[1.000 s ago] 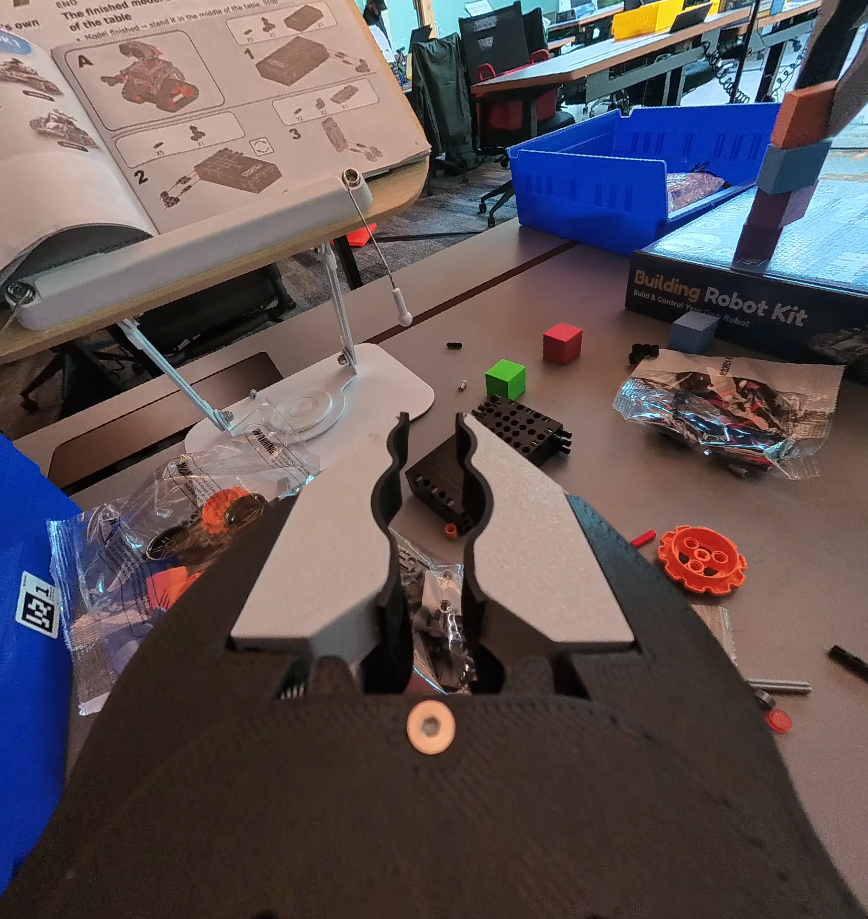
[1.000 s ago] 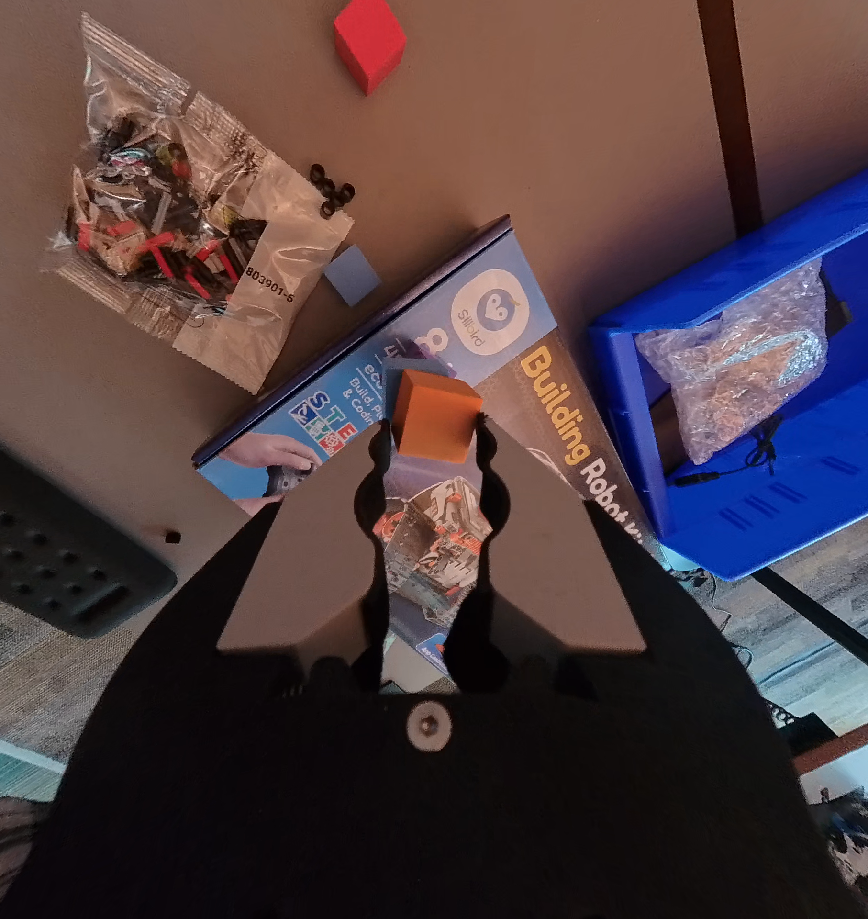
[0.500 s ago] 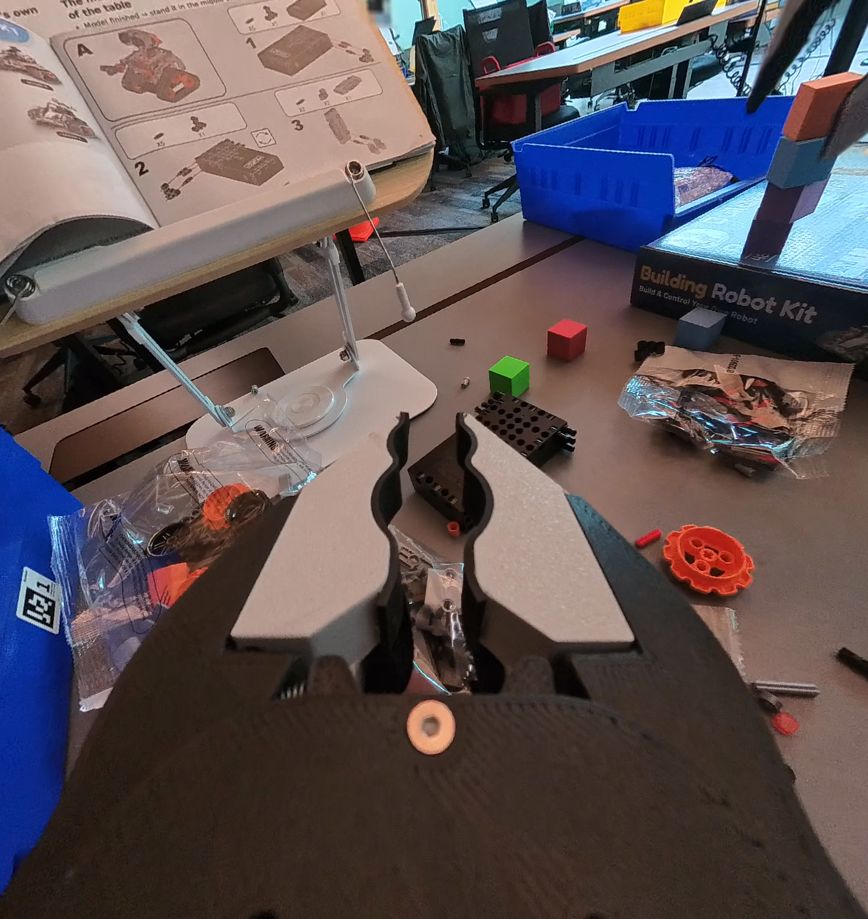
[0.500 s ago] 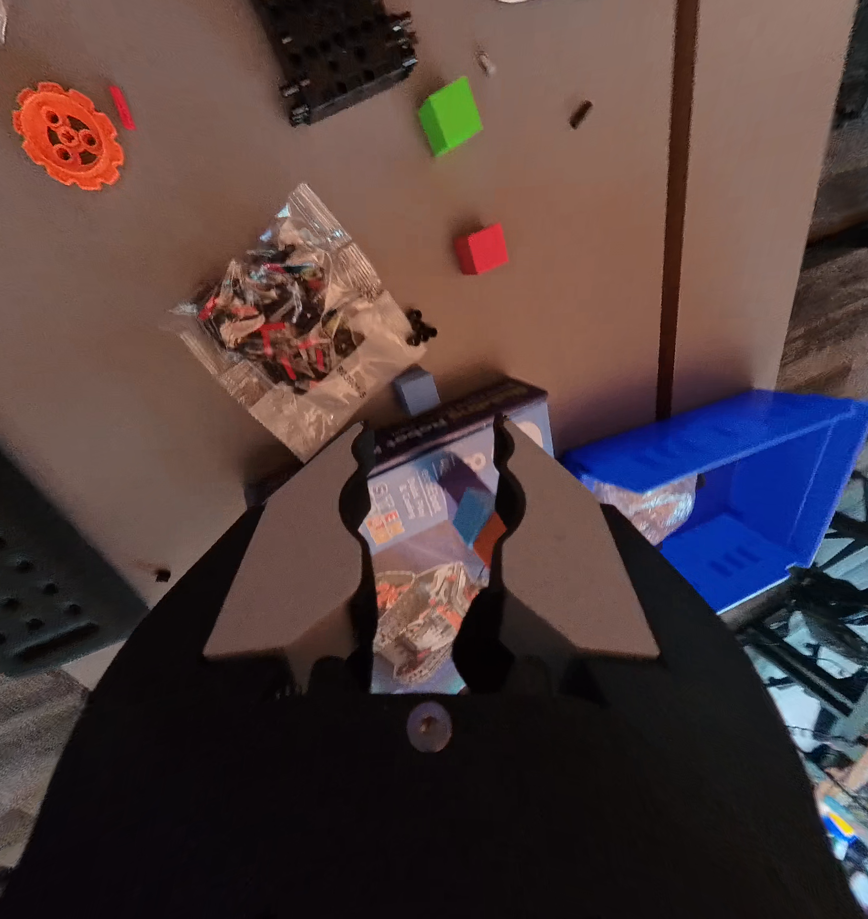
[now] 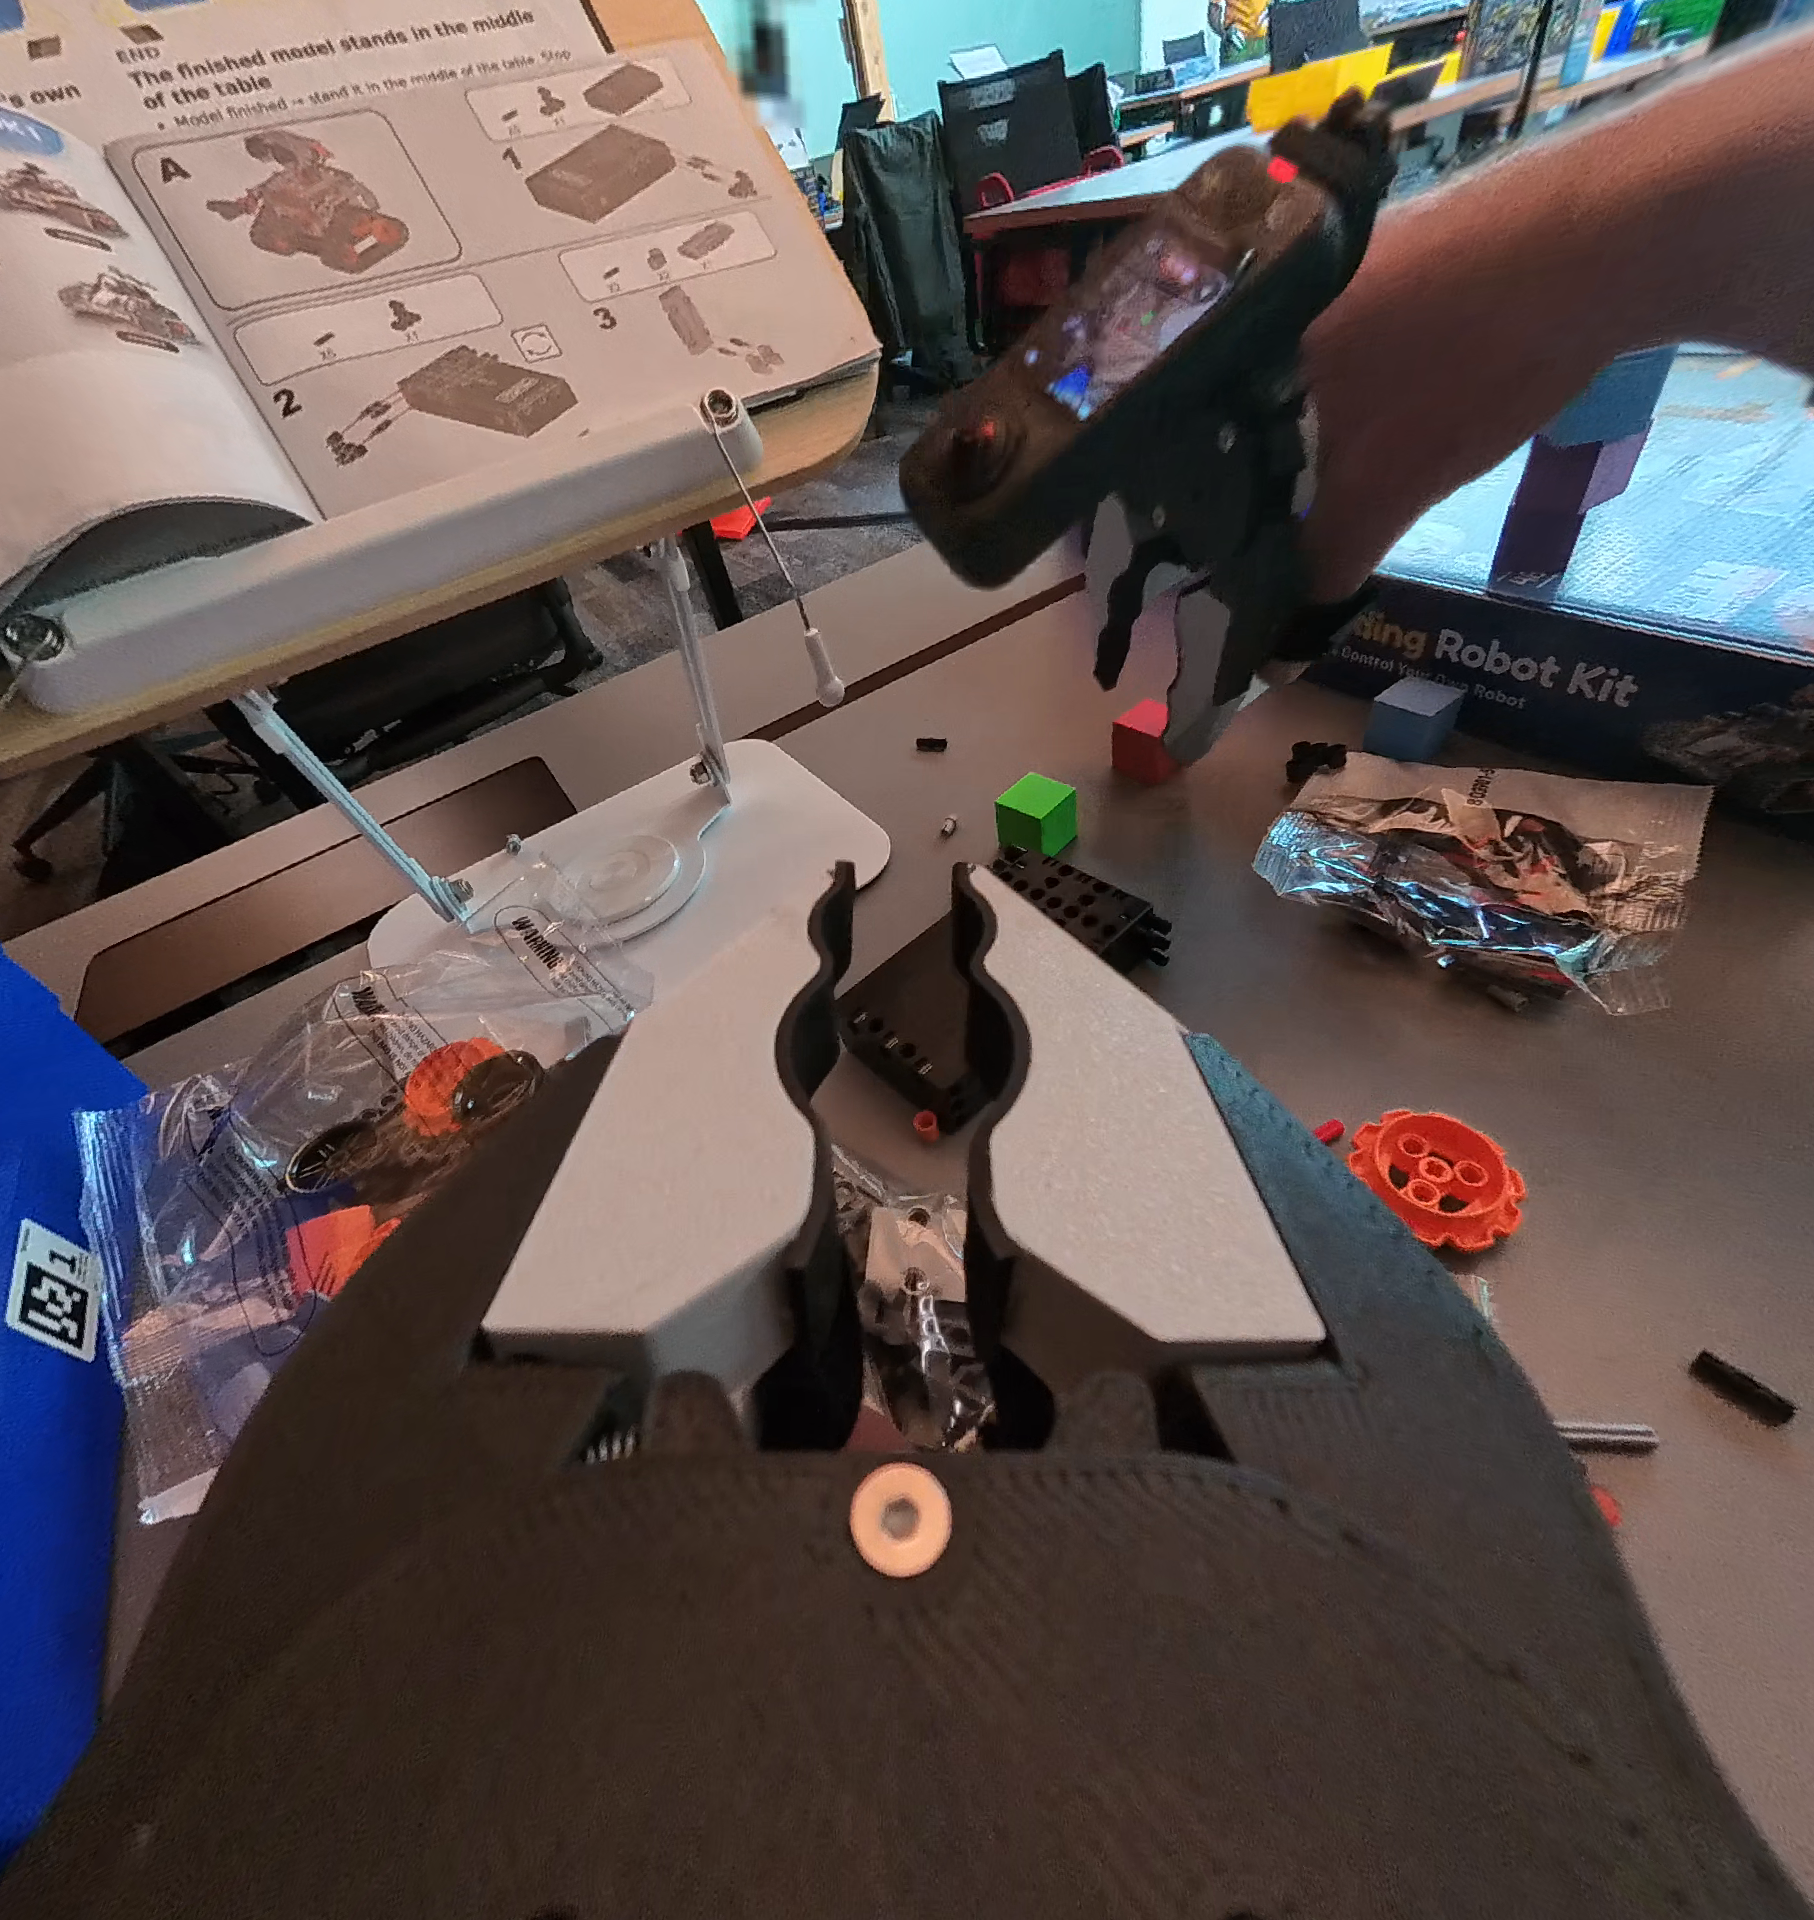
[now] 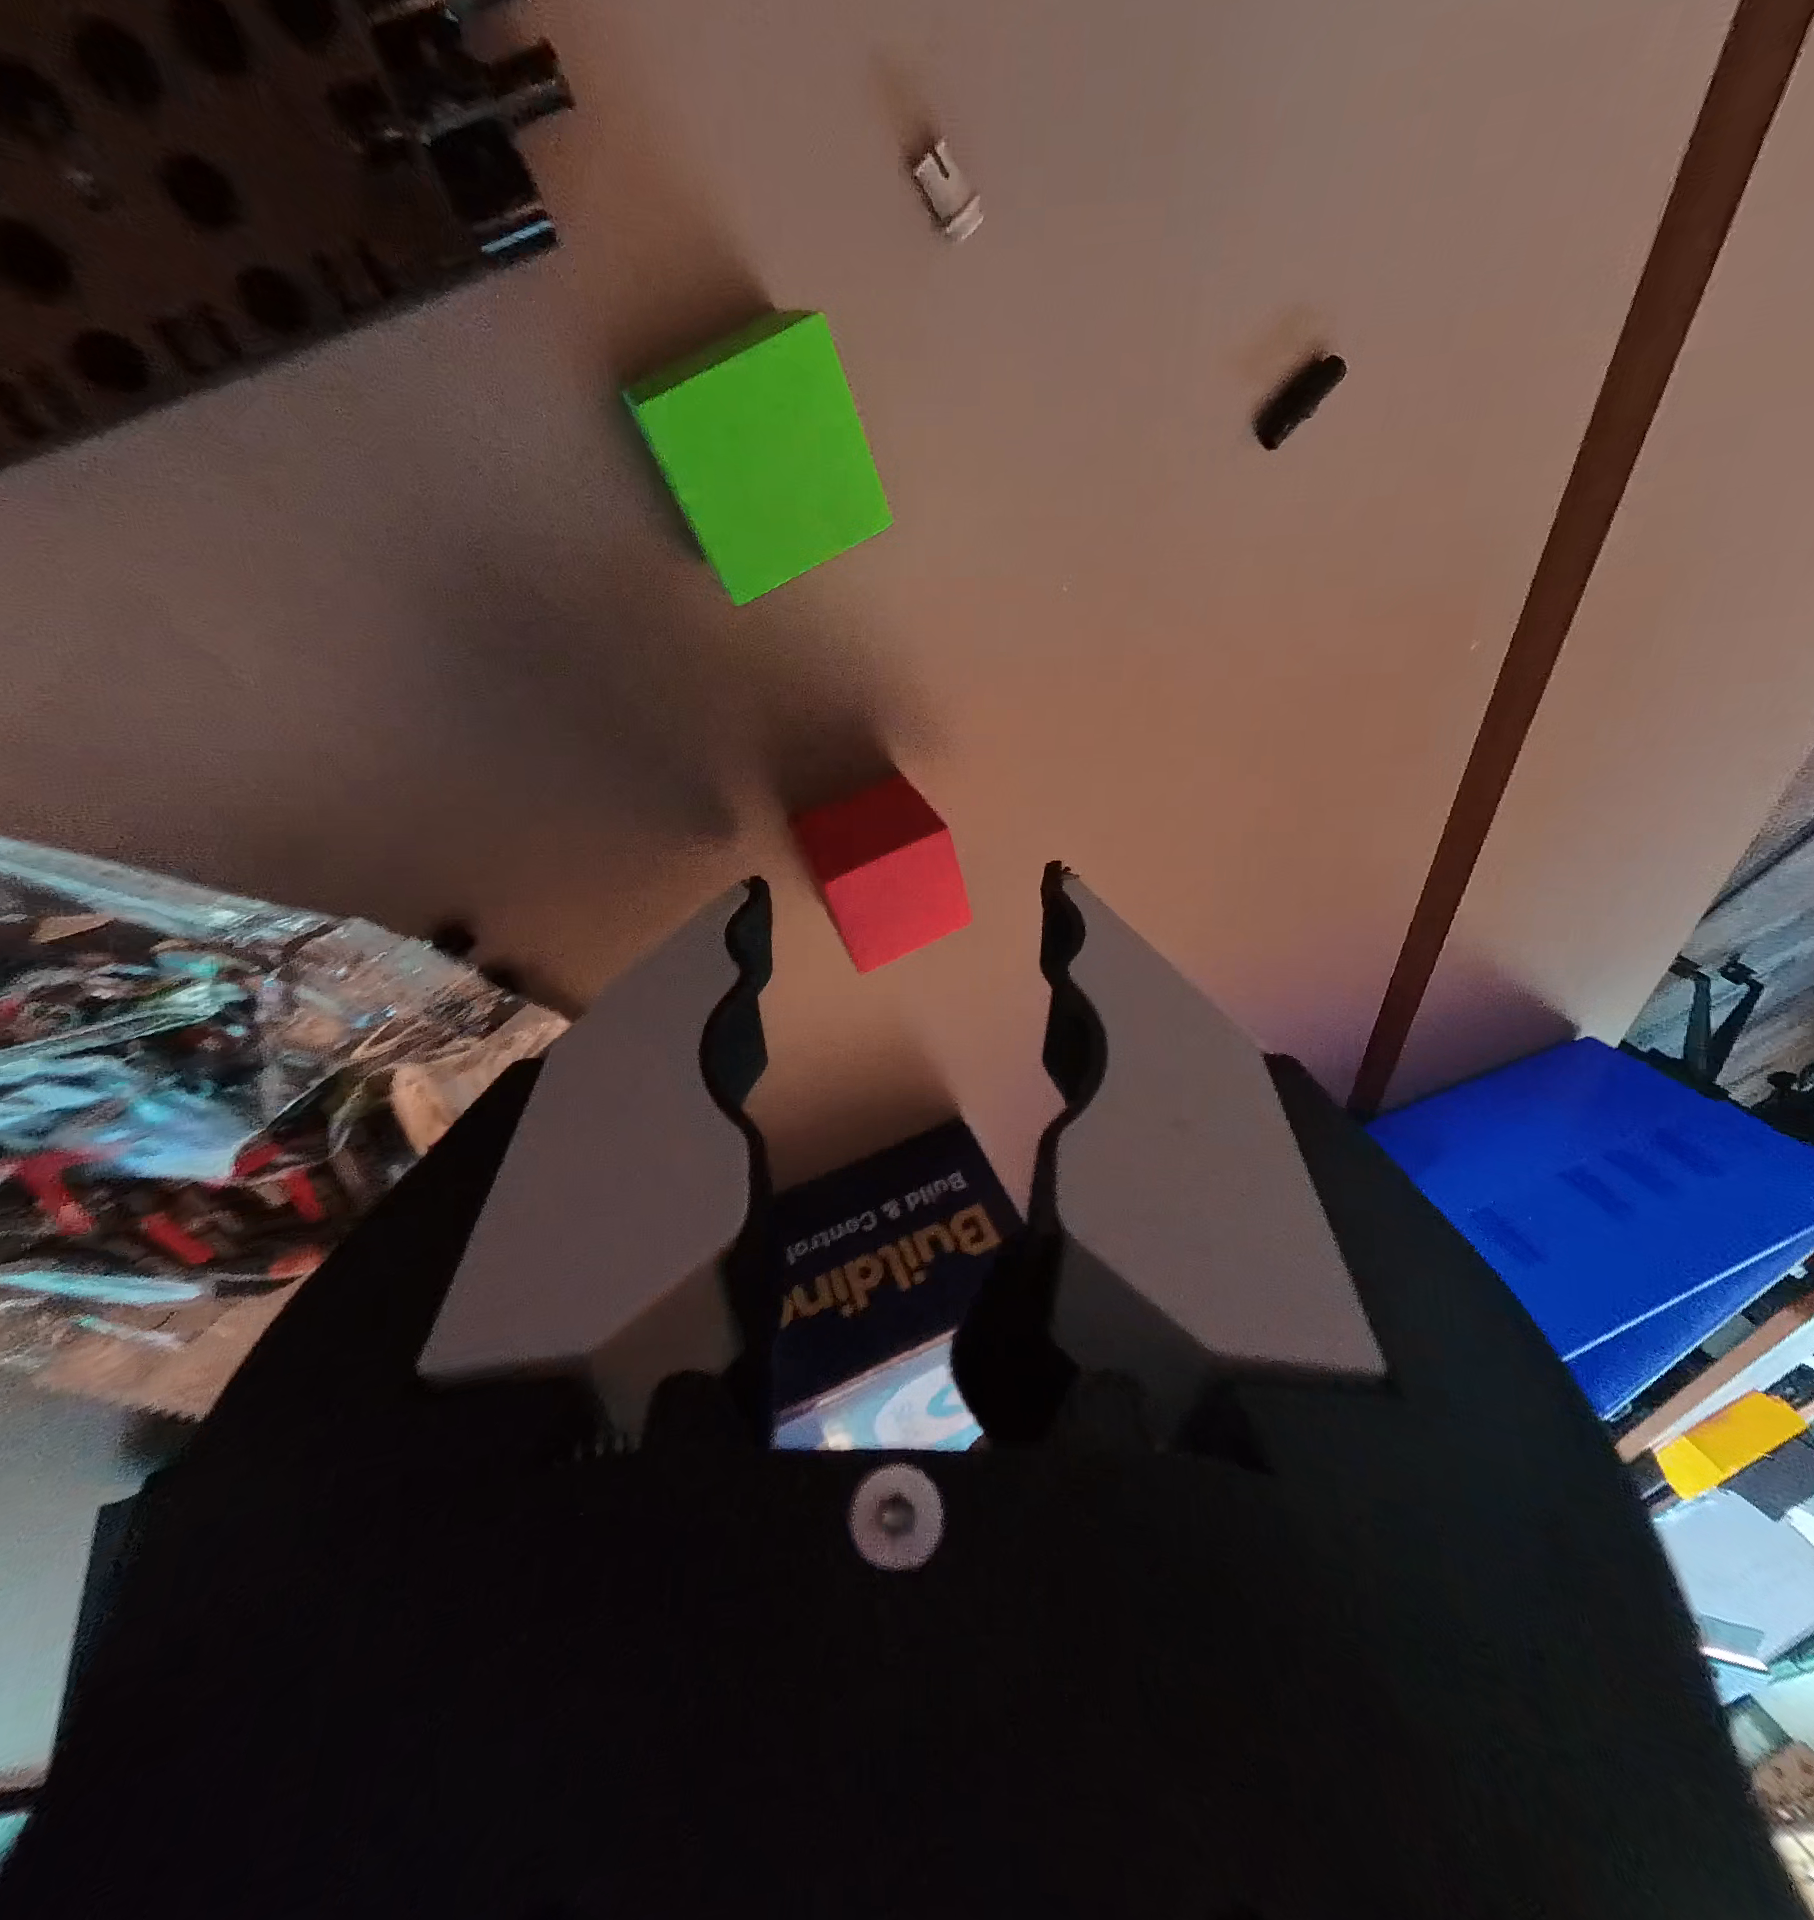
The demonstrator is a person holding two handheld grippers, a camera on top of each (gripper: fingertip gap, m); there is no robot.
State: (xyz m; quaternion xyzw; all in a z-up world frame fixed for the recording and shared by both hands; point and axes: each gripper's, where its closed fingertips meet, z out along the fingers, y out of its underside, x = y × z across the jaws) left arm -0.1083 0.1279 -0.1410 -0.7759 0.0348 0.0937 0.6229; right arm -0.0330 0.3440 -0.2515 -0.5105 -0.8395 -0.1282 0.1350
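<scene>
R gripper (image 6: 903, 883), fingers now spread & empty, has left the cube stack and dropped over small red foam cube (image 6: 887, 873) on grey table (image 6: 1142, 623); L gripper (image 5: 898, 904) unchanged, slightly parted, holding nothing.

My right tongs (image 6: 903, 883) hang spread wide just above the small red cube (image 6: 882, 873), which sits flat on the grey bench (image 6: 1142, 623); a green cube (image 6: 763, 452) lies just beyond, apart.
</scene>
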